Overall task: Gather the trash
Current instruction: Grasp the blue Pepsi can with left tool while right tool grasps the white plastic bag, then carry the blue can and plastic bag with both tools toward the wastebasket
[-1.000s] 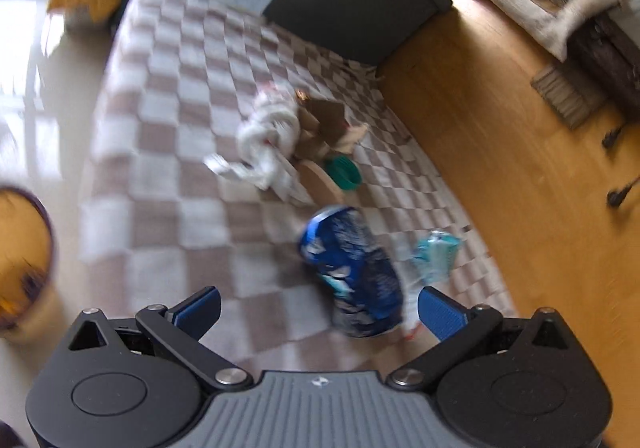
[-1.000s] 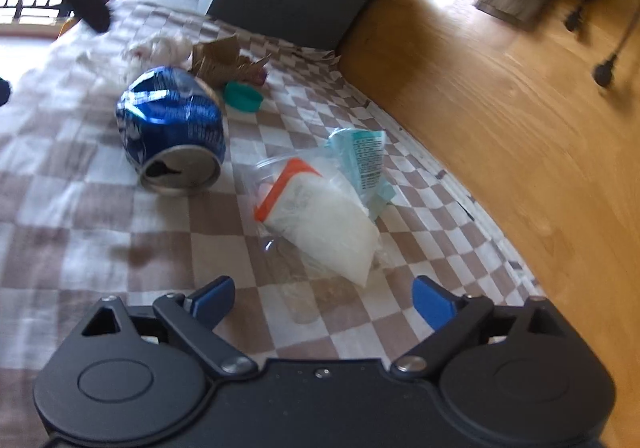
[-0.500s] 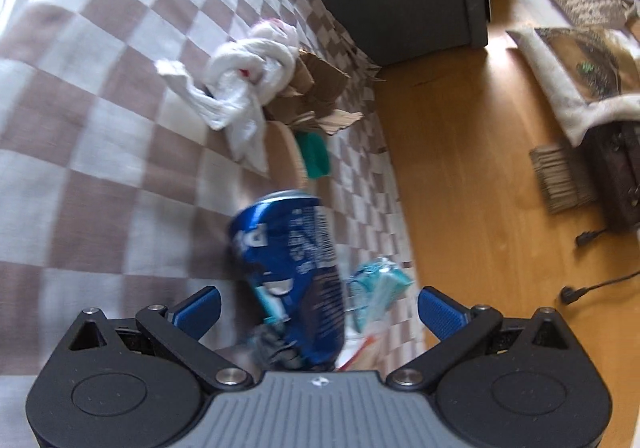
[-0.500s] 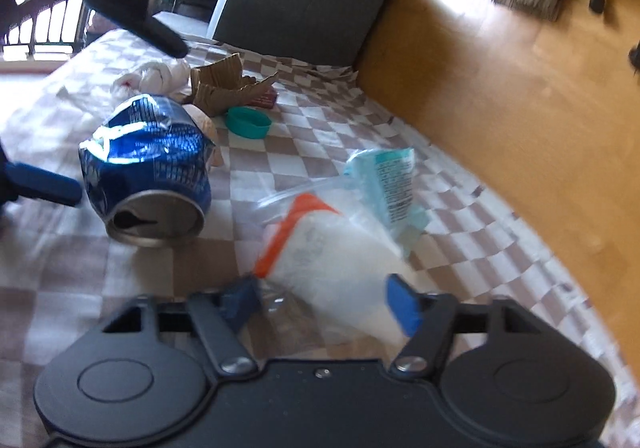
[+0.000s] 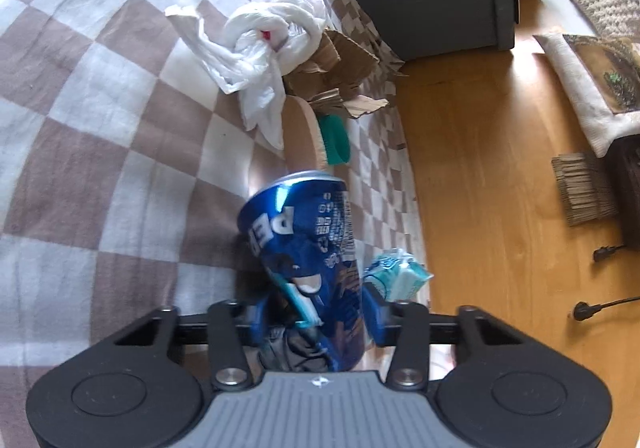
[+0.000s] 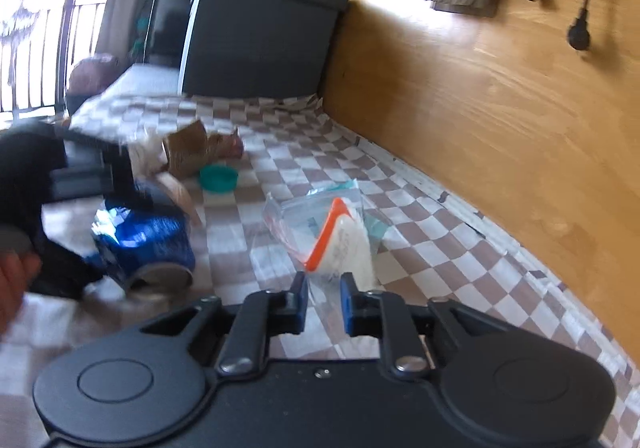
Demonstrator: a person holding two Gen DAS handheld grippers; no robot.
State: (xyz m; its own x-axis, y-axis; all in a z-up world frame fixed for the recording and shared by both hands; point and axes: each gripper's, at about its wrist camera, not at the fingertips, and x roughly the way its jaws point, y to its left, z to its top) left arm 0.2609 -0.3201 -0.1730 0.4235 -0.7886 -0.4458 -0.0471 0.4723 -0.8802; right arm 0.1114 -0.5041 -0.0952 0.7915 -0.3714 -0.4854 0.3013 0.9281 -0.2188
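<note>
Gripping trash with both hands, a person is clearing a checkered blanket (image 5: 100, 95). The left gripper (image 5: 316, 318), its jaws just closed in, is clamping the crushed blue soda can (image 5: 308, 248), whose long axis is running straight ahead from the fingers. The right gripper (image 6: 324, 298), jaws just drawn narrow, is pinching the clear zip bag (image 6: 332, 236) by its near edge and tilting downward; knotted white plastic bag (image 5: 264, 47) and cardboard scraps (image 5: 340, 83) are lying farther off.
</note>
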